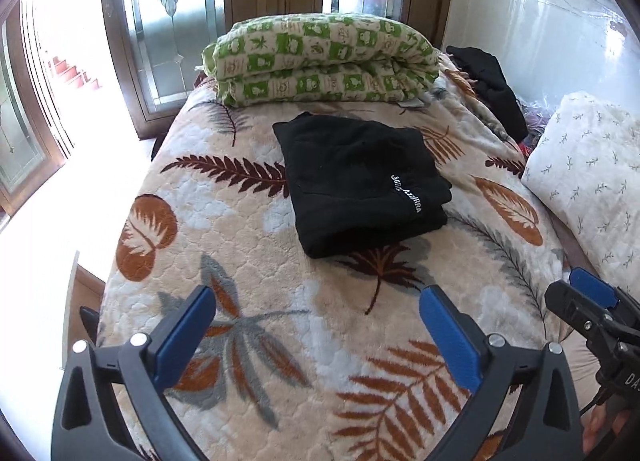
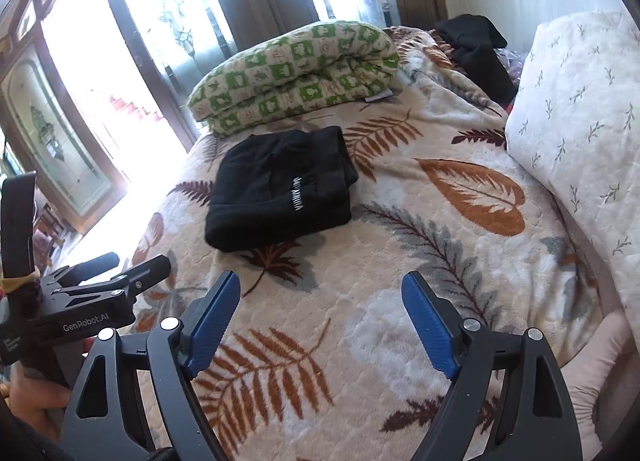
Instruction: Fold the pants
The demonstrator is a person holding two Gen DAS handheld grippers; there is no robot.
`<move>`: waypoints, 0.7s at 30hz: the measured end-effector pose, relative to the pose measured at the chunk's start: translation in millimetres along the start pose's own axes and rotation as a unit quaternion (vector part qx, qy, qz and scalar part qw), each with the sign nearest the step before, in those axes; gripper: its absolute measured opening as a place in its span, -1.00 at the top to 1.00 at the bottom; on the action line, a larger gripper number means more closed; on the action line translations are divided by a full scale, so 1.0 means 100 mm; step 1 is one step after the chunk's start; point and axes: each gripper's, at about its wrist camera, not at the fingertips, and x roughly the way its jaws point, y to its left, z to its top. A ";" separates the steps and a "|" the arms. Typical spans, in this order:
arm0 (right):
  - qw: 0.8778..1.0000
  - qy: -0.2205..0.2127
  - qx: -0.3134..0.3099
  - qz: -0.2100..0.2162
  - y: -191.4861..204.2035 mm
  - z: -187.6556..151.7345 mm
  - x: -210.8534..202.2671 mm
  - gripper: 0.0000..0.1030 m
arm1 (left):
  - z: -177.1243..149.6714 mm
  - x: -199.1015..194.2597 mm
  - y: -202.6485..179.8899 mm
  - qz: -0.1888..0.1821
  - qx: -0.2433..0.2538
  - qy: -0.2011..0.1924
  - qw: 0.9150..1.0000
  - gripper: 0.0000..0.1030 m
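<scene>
The black pants (image 1: 360,185) lie folded into a compact stack with white lettering on top, in the middle of the leaf-patterned blanket (image 1: 256,269). The right wrist view has the same pants (image 2: 280,189) left of centre. My left gripper (image 1: 318,307) hangs above the blanket well short of the pants, its blue pads wide apart and nothing between them. My right gripper (image 2: 320,293) is likewise open and empty, back from the stack. Part of the right gripper (image 1: 592,301) shows at the right edge of the left view, and the left gripper (image 2: 132,265) at the left edge of the right view.
A folded green-and-white checked quilt (image 1: 320,61) lies at the far end of the bed. Another dark garment (image 1: 492,85) is heaped at the far right beside a white sprig-patterned pillow (image 1: 588,181). Glass doors (image 1: 180,21) stand beyond the bed. A person's hand (image 2: 32,397) grips the left tool.
</scene>
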 end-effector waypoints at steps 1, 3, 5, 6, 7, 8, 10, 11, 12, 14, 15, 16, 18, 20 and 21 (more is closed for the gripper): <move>1.000 0.001 -0.005 -0.001 0.03 -0.02 -0.03 -0.64 | -0.01 -0.03 0.00 0.000 0.001 -0.001 1.000 -1.00; 1.000 -0.003 -0.019 -0.009 0.10 -0.05 -0.09 -0.68 | -0.04 -0.10 0.02 0.001 0.000 -0.004 1.000 -1.00; 0.999 -0.006 -0.032 -0.014 0.14 -0.07 -0.14 -0.79 | -0.08 -0.16 0.04 0.003 -0.001 -0.009 1.000 -1.00; 0.999 -0.007 -0.040 -0.016 0.18 -0.09 -0.17 -0.81 | -0.10 -0.19 0.06 0.005 -0.001 -0.011 1.000 -1.00; 0.999 -0.008 -0.044 -0.015 0.19 -0.11 -0.21 -0.82 | -0.11 -0.21 0.08 0.006 -0.001 -0.012 1.000 -1.00; 0.999 -0.008 -0.046 -0.014 0.21 -0.11 -0.23 -0.82 | -0.13 -0.23 0.09 0.008 -0.001 -0.012 1.000 -1.00; 0.999 -0.008 -0.049 -0.012 0.25 -0.13 -0.28 -0.85 | -0.16 -0.26 0.11 0.012 0.001 -0.014 1.000 -1.00; 0.999 -0.009 -0.052 -0.012 0.27 -0.14 -0.30 -0.86 | -0.18 -0.28 0.12 0.015 0.002 -0.014 1.000 -1.00; 0.998 -0.009 -0.056 -0.013 0.30 -0.15 -0.33 -0.87 | -0.20 -0.30 0.13 0.015 0.003 -0.016 1.000 -1.00; 0.998 -0.010 -0.064 -0.014 0.34 -0.18 -0.36 -0.91 | -0.23 -0.34 0.13 0.014 0.004 -0.018 1.000 -1.00; 0.998 -0.010 -0.067 -0.014 0.36 -0.19 -0.38 -0.91 | -0.25 -0.36 0.13 0.013 0.006 -0.020 1.000 -1.00; 0.997 -0.009 -0.070 -0.014 0.38 -0.20 -0.39 -0.93 | -0.27 -0.38 0.12 0.014 0.007 -0.022 1.000 -1.00; 0.997 -0.011 -0.076 -0.017 0.42 -0.24 -0.44 -0.93 | -0.30 -0.42 0.10 0.016 0.012 -0.026 0.999 -1.00; 0.996 -0.014 -0.081 -0.018 0.45 -0.27 -0.47 -0.93 | -0.32 -0.46 0.08 0.019 0.016 -0.028 0.999 -1.00; 0.996 -0.017 -0.083 -0.020 0.46 -0.28 -0.49 -0.93 | -0.33 -0.48 0.07 0.021 0.018 -0.030 0.999 -1.00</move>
